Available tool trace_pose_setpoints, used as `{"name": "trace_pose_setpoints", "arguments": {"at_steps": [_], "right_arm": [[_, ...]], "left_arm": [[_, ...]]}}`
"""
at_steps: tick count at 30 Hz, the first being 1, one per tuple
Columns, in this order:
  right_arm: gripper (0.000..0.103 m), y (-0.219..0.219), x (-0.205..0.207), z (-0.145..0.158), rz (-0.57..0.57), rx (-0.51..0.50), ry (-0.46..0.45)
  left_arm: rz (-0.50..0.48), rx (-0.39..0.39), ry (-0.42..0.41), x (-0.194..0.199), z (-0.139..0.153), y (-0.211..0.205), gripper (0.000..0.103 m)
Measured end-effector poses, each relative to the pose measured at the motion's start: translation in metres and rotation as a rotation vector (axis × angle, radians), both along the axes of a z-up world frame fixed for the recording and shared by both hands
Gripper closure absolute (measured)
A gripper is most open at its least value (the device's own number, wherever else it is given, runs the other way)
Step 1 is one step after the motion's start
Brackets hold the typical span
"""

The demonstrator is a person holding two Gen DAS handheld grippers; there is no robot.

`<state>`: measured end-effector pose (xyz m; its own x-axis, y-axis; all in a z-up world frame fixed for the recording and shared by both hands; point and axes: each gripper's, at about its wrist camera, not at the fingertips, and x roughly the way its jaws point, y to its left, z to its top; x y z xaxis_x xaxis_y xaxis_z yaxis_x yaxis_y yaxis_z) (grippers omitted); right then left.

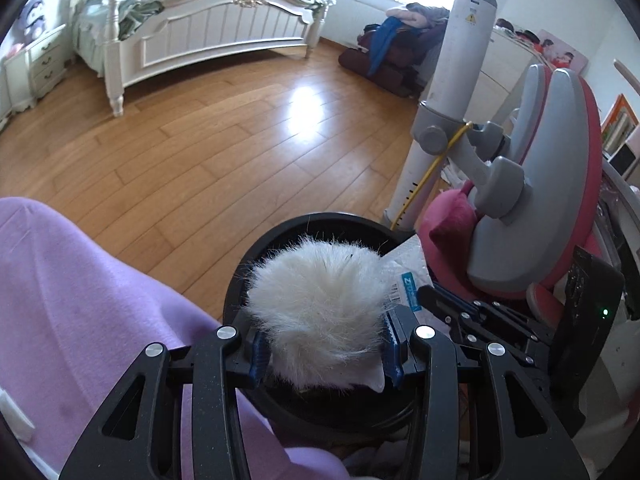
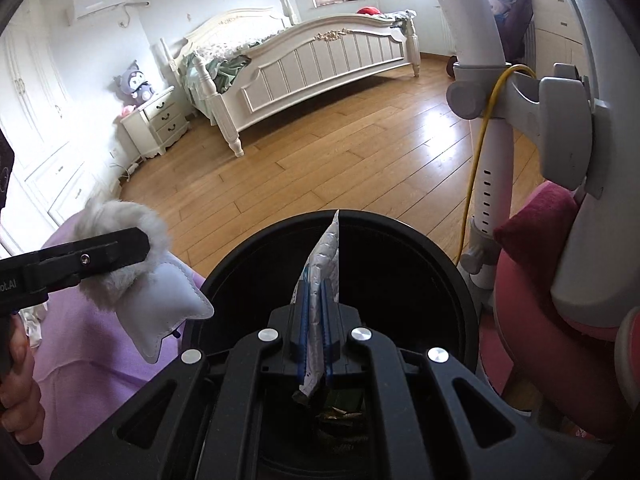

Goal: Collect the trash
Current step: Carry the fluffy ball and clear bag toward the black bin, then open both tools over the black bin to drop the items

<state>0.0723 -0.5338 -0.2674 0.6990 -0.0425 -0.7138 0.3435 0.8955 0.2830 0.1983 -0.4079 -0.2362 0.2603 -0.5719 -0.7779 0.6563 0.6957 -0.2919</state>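
The fluffy white fur tuft with a white star-shaped leather tag [image 1: 320, 312] is pinched between the left tongs [image 1: 326, 354], carried just over the near rim of the round black plastic trash bin [image 2: 460, 280], likely for dropping in. The flat silvery foil wrapper with blue print [image 2: 322, 276] stands edge-up, clamped in the pressed-together right tongs [image 2: 316, 344] above the bin's mouth. Beside the bin are a pink cushioned chair [image 2: 532, 232] and wooden floor [image 1: 200, 140].
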Motion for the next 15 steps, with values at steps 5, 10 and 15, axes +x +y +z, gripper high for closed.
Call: {"name": "trace_pose_setpoints", "arguments": {"at_steps": [5, 10, 15], "right_arm": [[0.093, -0.005, 0.000, -0.002, -0.012, 0.023, 0.007], [0.070, -0.007, -0.002, 0.000, -0.019, 0.044, 0.008], [0.030, 0.002, -0.010, 0.012, -0.028, 0.053, -0.059]], "left_arm": [[-0.009, 0.014, 0.005, -0.002, -0.005, -0.011, 0.051], [-0.011, 0.026, -0.019, -0.009, -0.004, -0.012, 0.031], [-0.021, 0.018, -0.075, -0.020, 0.012, 0.001, 0.019]]}}
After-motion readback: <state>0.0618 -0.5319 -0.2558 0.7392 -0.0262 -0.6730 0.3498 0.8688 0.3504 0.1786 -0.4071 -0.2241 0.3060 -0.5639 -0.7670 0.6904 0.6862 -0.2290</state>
